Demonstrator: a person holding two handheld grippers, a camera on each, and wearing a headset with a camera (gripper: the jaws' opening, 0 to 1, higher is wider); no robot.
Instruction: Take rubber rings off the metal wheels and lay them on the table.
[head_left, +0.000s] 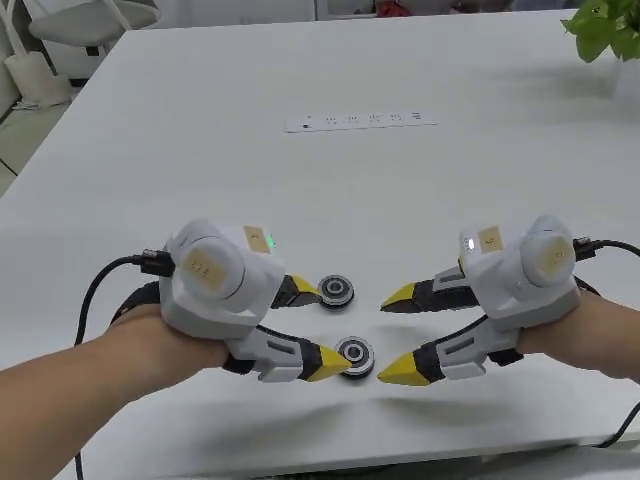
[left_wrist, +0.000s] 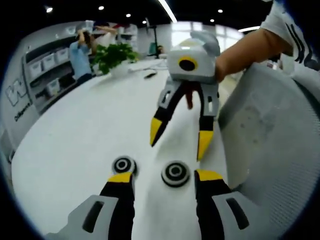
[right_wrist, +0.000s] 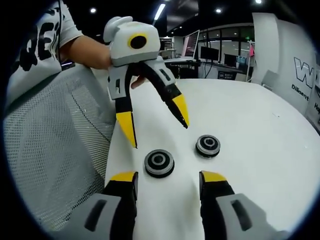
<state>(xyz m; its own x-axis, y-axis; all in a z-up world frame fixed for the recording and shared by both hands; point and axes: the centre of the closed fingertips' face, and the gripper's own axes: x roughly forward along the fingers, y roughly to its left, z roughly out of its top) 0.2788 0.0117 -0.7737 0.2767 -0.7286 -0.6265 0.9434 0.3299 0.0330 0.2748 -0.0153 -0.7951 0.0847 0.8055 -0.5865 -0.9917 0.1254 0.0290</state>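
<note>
I am holding the left hand-held gripper (head_left: 328, 328) at near left and the right hand-held gripper (head_left: 384, 340) at near right. Both are gaping wide, tips facing each other, with my forearms (head_left: 70, 390) reaching in from the near side.

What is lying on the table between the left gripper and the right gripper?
Two wheels lie there, nearer the left gripper than the right gripper; the head view shows this.
</note>
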